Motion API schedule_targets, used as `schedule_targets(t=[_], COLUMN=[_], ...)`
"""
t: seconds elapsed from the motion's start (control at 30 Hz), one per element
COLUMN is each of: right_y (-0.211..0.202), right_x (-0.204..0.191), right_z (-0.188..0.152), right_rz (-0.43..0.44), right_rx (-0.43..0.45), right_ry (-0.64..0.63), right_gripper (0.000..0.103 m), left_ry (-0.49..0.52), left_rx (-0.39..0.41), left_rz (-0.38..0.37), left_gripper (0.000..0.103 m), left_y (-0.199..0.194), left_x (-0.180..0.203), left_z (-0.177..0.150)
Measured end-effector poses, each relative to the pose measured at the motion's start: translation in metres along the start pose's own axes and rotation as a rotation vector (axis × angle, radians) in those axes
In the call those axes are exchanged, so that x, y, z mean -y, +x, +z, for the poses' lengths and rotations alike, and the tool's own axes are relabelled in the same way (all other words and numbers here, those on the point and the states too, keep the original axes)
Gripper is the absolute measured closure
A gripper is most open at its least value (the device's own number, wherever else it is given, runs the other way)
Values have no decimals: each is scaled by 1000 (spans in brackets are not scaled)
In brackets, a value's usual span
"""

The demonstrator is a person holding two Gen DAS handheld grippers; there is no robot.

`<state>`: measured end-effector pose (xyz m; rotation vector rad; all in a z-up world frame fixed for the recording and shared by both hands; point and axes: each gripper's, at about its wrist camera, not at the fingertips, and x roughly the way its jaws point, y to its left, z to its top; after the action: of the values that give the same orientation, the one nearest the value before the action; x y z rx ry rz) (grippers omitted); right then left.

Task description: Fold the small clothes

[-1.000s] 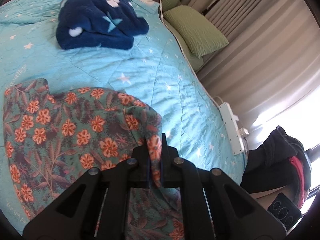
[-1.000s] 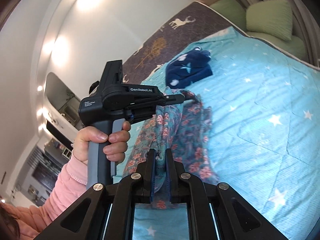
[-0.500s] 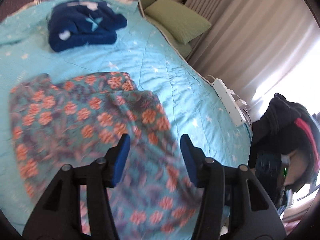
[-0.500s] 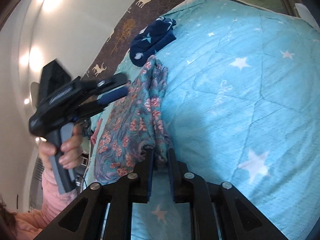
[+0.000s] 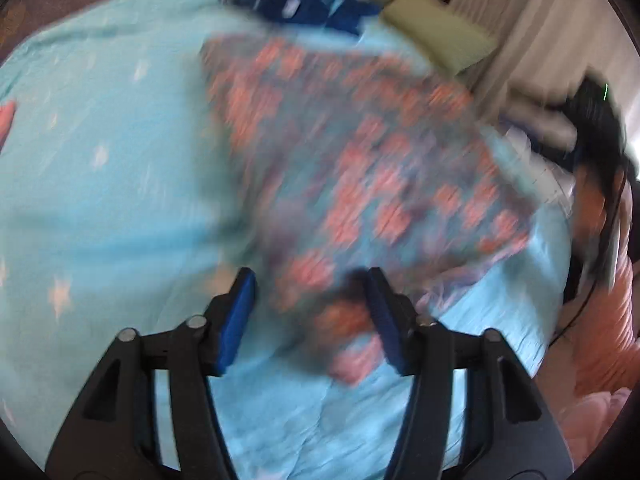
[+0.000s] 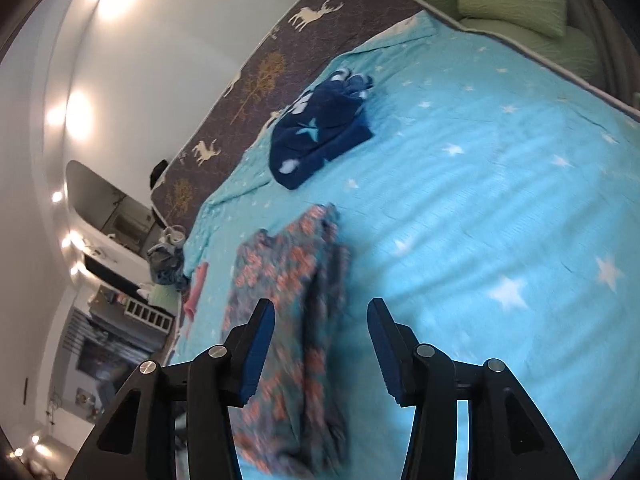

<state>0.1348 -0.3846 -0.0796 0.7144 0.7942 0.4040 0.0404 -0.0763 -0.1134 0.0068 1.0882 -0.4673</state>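
Note:
A teal garment with orange flowers (image 5: 360, 168) lies folded on the light blue star-print bedspread (image 5: 100, 200); this left wrist view is heavily blurred. My left gripper (image 5: 312, 312) hangs above the garment's near corner, its jaws opening, and its pads grip nothing. In the right wrist view the same floral garment (image 6: 288, 292) stretches away from me in a long strip. My right gripper (image 6: 320, 340) hovers over its near end, jaws opening, with the cloth lying loose below them.
A folded navy fleece (image 6: 320, 132) with pale shapes sits farther up the bed. Green pillows (image 6: 512, 4) lie along the far edge. A pink cloth (image 6: 196, 288) rests at the bed's left side, near a dark bundle (image 6: 166, 264). A pink sleeve (image 5: 608, 320) shows at right.
Both grippers let go of the floral garment and their jaws spread apart. The garment dropped flat onto the bed. My left gripper swung sideways over it, and the right drew back.

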Motion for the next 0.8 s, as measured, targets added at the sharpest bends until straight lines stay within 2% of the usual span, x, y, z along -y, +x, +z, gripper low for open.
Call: schedule_targets(t=[0.03, 0.1, 0.17, 0.3, 0.4, 0.5, 0.6, 0.73, 0.8], right_y=[13, 37, 63, 98, 117, 127, 137, 150, 154], right_x=[-4, -9, -11, -5, -6, -12, -11, -6, -4], right_z=[9, 27, 45, 67, 75, 79, 84, 88, 89], right_rz=[16, 11, -11, 25, 88, 99, 104, 114, 85], right_rx=[-19, -56, -98, -174, -232, -246, -257, -280, -296], right_ry=[-9, -31, -38, 13, 34, 10, 32, 61, 67], right_gripper=[52, 50, 50, 50, 50, 50, 49, 49, 49], left_ry=[-55, -72, -57, 3, 23, 51, 75, 63, 70], left_rx=[24, 29, 39, 81, 143, 169, 121, -10, 7], left_rz=[-43, -41, -31, -25, -110, -222, -300, -300, -291], left_gripper=[41, 42, 42, 42, 42, 42, 42, 42, 42], left_y=[-2, -7, -13, -33, -51, -53, -30, 13, 18], left_x=[-9, -14, -11, 0, 4, 14, 28, 35, 37], left_z=[-4, -4, -3, 2, 19, 40, 55, 46, 39])
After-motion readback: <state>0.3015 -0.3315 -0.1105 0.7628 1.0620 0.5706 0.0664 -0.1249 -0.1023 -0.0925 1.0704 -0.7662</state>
